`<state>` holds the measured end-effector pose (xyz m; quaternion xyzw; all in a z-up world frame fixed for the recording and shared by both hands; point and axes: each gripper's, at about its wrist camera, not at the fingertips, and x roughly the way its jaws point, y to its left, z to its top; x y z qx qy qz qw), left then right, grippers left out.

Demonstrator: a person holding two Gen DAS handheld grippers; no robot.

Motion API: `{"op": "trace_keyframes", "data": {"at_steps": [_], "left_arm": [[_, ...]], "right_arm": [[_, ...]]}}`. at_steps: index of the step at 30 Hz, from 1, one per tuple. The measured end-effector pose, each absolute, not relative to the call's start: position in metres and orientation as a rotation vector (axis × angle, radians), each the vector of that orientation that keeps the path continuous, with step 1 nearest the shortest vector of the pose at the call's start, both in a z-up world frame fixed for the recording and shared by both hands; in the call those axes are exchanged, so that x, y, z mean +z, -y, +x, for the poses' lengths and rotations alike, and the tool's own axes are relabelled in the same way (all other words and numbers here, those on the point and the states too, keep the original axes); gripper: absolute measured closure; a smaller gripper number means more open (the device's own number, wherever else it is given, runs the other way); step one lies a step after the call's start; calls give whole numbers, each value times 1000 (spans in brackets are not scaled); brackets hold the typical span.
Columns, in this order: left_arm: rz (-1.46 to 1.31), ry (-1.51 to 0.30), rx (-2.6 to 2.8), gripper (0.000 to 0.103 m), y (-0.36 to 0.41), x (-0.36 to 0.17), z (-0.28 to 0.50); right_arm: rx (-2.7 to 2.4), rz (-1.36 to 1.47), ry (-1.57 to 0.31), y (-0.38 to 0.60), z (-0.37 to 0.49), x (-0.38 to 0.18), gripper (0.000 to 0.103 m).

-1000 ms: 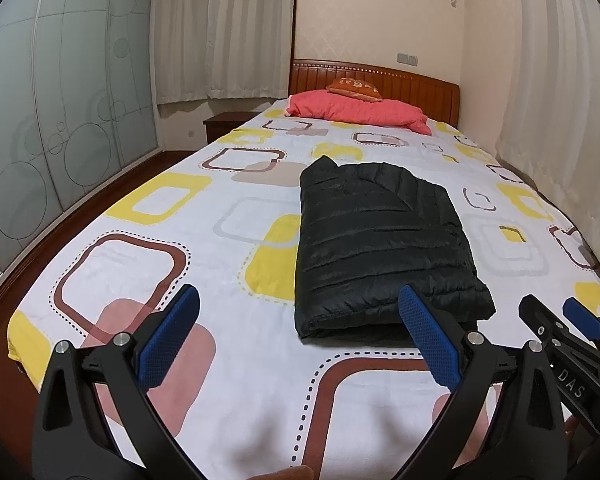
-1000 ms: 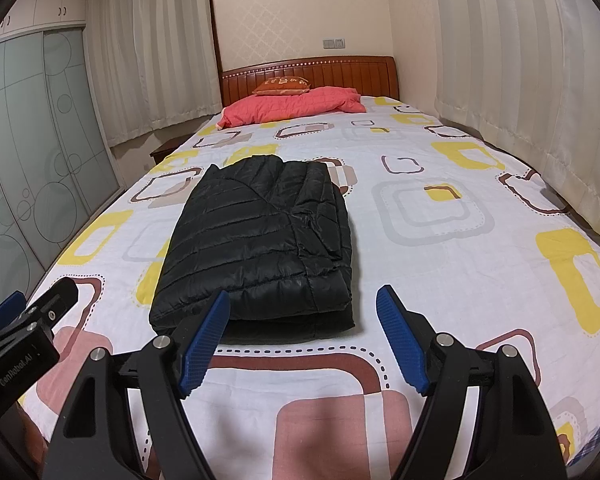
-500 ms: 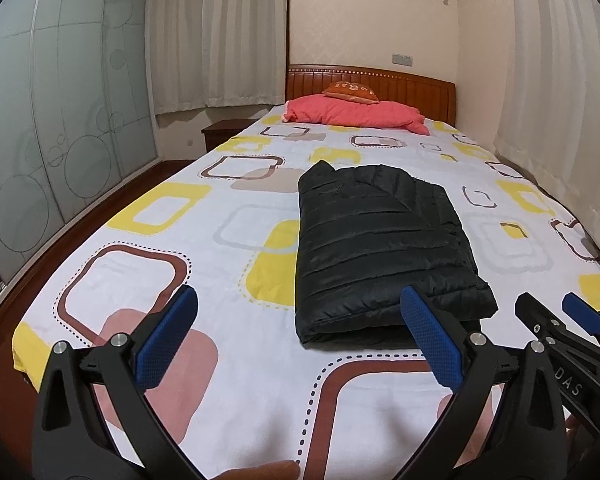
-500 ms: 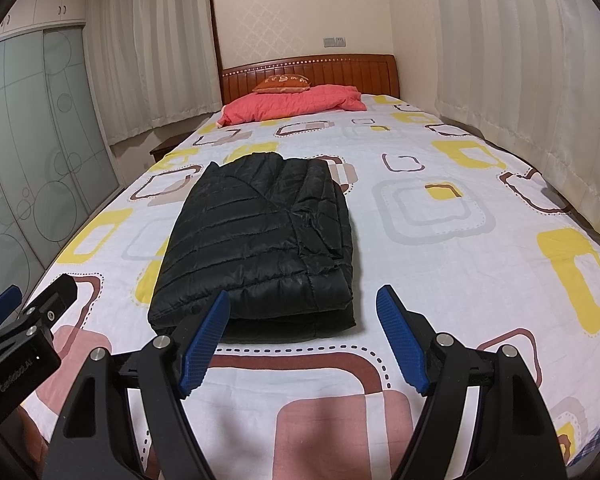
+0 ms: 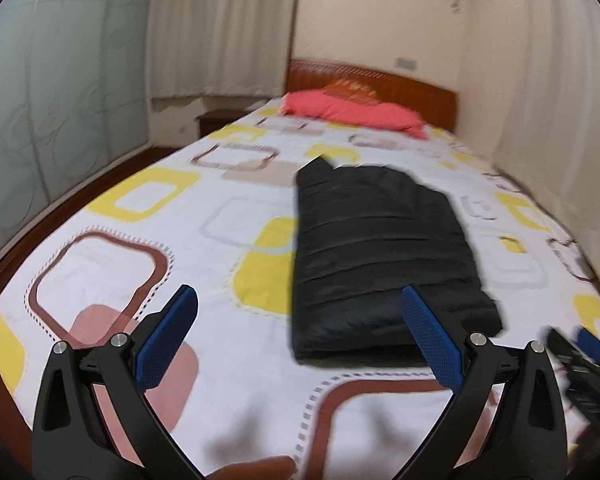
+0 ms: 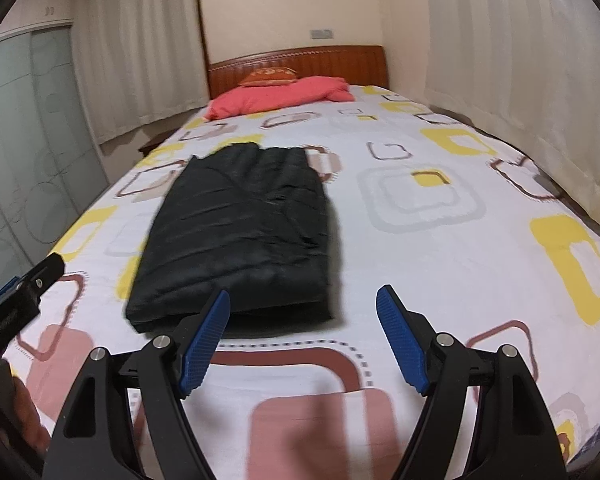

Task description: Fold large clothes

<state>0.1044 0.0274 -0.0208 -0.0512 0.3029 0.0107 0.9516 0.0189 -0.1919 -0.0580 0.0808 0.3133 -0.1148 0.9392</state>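
A black quilted jacket (image 5: 376,252) lies folded into a thick rectangle on the patterned bedspread (image 5: 148,264); it also shows in the right wrist view (image 6: 240,236). My left gripper (image 5: 300,304) is open and empty, held above the bed's near end, short of the jacket's near edge. My right gripper (image 6: 303,300) is open and empty, just before the jacket's near right corner. Each gripper shows at the edge of the other's view: the right one (image 5: 580,356) and the left one (image 6: 16,300).
A red pillow (image 5: 352,114) and wooden headboard (image 6: 300,62) stand at the far end. Curtains (image 6: 520,60) hang along the right side. Glass wardrobe doors (image 5: 52,112) and a nightstand (image 5: 216,122) are on the left.
Both views have tilted upward and blurred, as both grippers lift and pull back slightly from the jacket. The jacket has not moved. Both grippers stay open.
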Motion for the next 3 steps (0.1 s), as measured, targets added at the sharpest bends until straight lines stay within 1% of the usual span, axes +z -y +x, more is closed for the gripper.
{"op": "trace_keyframes", "data": {"at_steps": [1, 3], "left_arm": [[-110, -639, 60, 2, -35, -30, 117], [-128, -674, 118, 2, -51, -45, 138]], "right_arm": [[-250, 166, -646, 200, 20, -61, 20], [-294, 168, -668, 224, 27, -72, 20]]}}
